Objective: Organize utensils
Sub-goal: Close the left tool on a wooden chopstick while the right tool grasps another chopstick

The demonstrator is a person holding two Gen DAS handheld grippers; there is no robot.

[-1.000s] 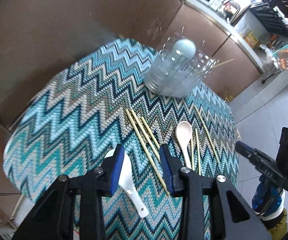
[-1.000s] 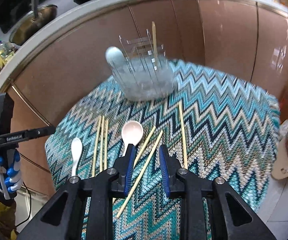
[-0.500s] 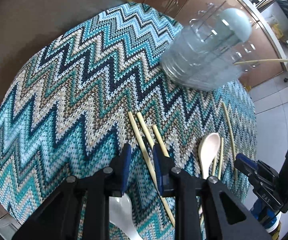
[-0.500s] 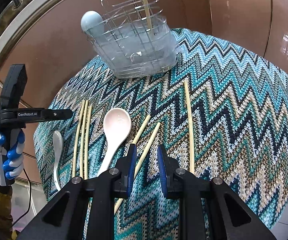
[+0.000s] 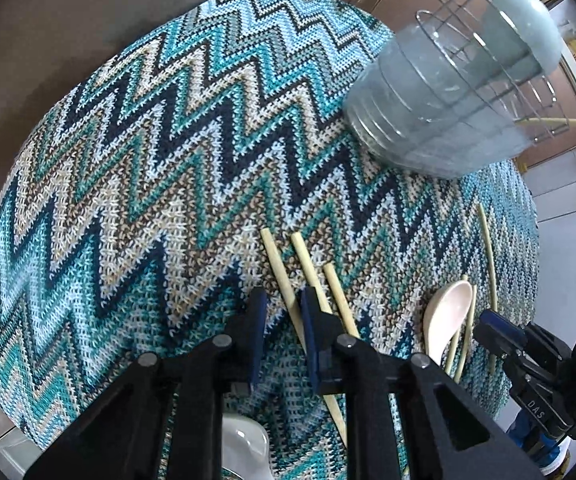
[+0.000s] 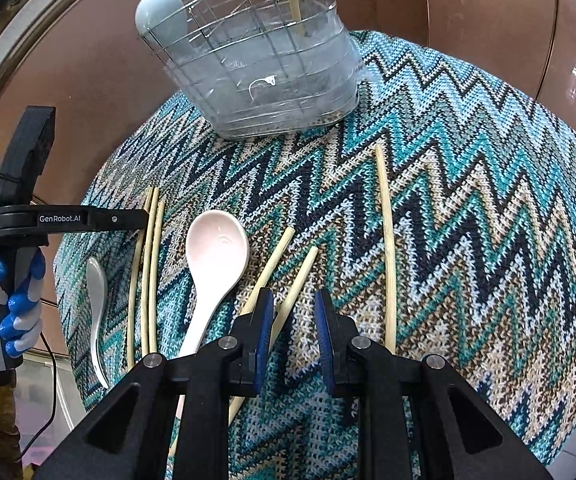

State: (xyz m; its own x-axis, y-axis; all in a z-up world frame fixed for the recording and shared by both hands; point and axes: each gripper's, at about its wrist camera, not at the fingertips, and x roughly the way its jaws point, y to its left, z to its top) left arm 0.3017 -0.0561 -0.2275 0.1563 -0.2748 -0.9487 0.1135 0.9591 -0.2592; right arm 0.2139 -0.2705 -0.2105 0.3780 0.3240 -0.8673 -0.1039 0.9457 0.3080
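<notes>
Here, both hand-held grippers hover low over loose chopsticks on the zigzag-cloth counter (image 6: pixel 488 220): the left hand-held gripper (image 5: pixel 280 316) has its jaws narrowly apart astride one chopstick (image 5: pixel 284 280), the right hand-held gripper (image 6: pixel 294 320) likewise around another chopstick (image 6: pixel 294 276). The wire caddy (image 6: pixel 264 80) stands well apart behind. Closing off-centre could roll a thin stick away or snag its close neighbour.

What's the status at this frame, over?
Left gripper open, straddling a chopstick on the mat. Right gripper open over another chopstick. Holder has one spoon, one chopstick. Nothing blocking.
</notes>
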